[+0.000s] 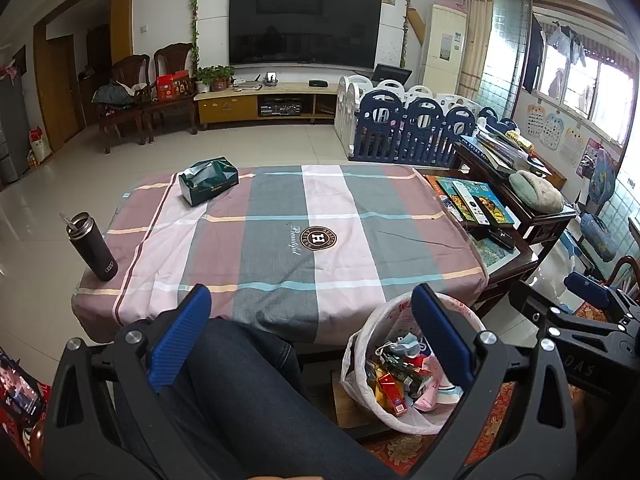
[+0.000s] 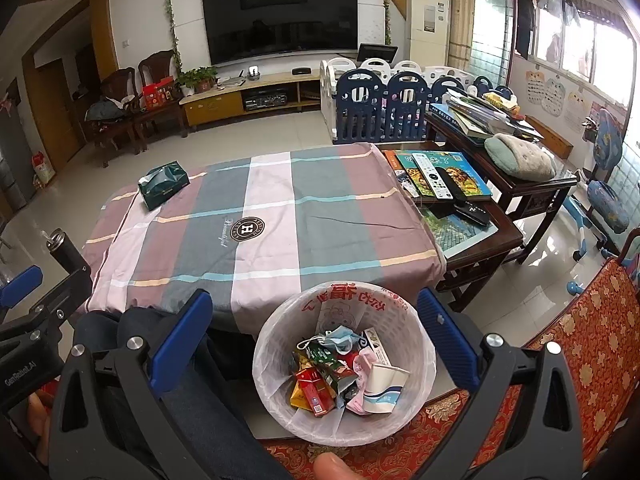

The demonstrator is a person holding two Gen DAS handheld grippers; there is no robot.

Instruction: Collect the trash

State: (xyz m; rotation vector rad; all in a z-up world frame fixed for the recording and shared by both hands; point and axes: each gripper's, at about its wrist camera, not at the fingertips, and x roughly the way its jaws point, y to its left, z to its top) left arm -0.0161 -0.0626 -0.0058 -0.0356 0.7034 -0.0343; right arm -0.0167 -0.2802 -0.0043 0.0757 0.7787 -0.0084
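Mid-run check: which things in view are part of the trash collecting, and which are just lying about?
Job:
trash bin, lined with a bag
wrappers, mask and paper cup inside it
left gripper and right gripper, both open and empty

Lying about:
tissue box
black bottle
books
remote

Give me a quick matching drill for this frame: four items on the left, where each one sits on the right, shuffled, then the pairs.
Items:
1. tissue box
2. black bottle
3. paper cup
4. remote controls

Places:
A. inside the lined trash bin
B. far left corner of the plaid tablecloth
C. on the picture books on the dark wooden side table
D. near left edge of the tablecloth

Pairs: 1-B, 2-D, 3-A, 4-C
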